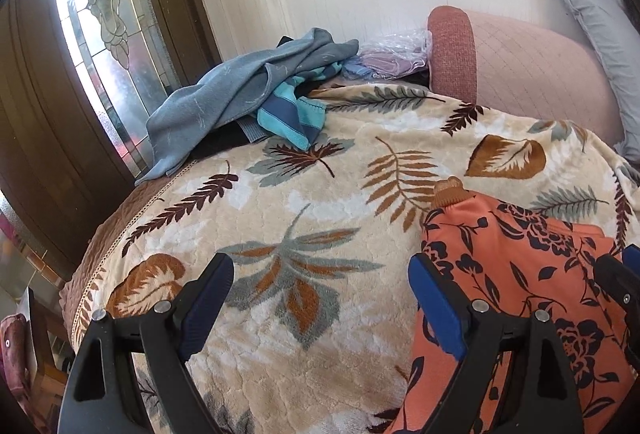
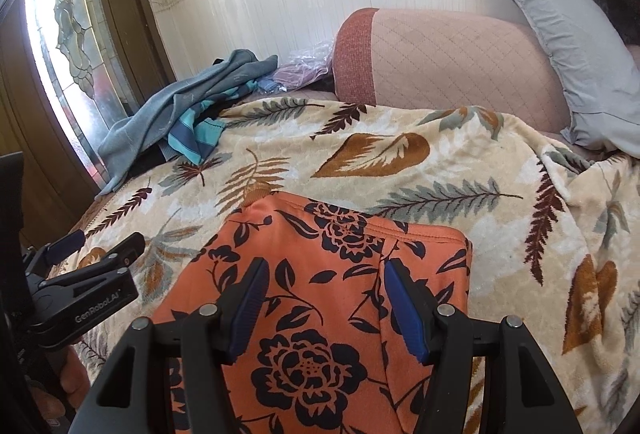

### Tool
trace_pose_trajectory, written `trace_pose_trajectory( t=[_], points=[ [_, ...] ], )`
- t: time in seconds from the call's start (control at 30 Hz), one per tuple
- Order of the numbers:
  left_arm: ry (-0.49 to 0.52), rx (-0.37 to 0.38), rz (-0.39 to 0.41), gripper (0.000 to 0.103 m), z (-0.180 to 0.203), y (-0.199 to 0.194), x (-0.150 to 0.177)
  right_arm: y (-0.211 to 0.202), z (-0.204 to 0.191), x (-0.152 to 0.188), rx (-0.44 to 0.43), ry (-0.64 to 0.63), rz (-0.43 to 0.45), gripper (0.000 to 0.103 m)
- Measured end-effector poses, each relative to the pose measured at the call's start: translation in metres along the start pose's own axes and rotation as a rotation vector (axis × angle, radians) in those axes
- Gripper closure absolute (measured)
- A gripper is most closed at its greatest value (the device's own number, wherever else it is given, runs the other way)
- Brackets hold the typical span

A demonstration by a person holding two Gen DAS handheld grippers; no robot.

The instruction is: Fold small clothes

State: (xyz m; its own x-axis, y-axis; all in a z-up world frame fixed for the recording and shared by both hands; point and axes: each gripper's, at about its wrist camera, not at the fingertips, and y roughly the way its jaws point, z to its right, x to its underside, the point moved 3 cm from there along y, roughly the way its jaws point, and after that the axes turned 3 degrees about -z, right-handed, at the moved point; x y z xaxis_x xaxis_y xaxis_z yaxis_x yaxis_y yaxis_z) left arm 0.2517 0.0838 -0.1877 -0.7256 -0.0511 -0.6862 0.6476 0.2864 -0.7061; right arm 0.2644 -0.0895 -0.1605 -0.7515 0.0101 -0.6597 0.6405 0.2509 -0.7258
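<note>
Orange floral garment (image 2: pixel 320 298), thin, limp and light on the bed's plush blanket (image 2: pixel 400 162), should pinch best at its hemmed edge, while the left gripper (image 1: pixel 320 310) and right gripper (image 2: pixel 324 306) both hang with jaws apart, holding nothing.

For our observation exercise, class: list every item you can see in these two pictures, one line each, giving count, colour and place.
Floral garment: one, orange with dark flowers, near side of blanket.
Leaf-print blanket: one, cream, covering the bed.
Clothes pile: one heap, grey-blue and teal striped, far left corner.
Plastic bag: one, clear, beside the pile.
Bolster cushion: one, pink, against the wall.
Pillow: one, grey, far right.
Door: one, brown with patterned glass, left.
Left hand-held gripper: black, blue pads, open.
Right hand-held gripper: same, open over the garment.
</note>
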Motion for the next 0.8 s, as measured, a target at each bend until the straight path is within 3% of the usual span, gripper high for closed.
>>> trace_pose_trajectory(
  t=[0.4, 0.6, 0.8],
  points=[
    [-0.048, 0.075, 0.045, 0.013, 0.016, -0.048, -0.005, -0.045, 0.011, -0.002, 0.032, 0.086, 0.07, 0.04],
    [-0.008, 0.044, 0.126, 0.013, 0.013, -0.105, 0.005, -0.089, 0.014, 0.021, 0.078, 0.082, 0.086, 0.04],
    [0.023, 0.069, 0.158, 0.013, 0.004, -0.161, 0.016, -0.144, 0.006, 0.04, 0.096, 0.048, 0.117, 0.04]
  ],
)
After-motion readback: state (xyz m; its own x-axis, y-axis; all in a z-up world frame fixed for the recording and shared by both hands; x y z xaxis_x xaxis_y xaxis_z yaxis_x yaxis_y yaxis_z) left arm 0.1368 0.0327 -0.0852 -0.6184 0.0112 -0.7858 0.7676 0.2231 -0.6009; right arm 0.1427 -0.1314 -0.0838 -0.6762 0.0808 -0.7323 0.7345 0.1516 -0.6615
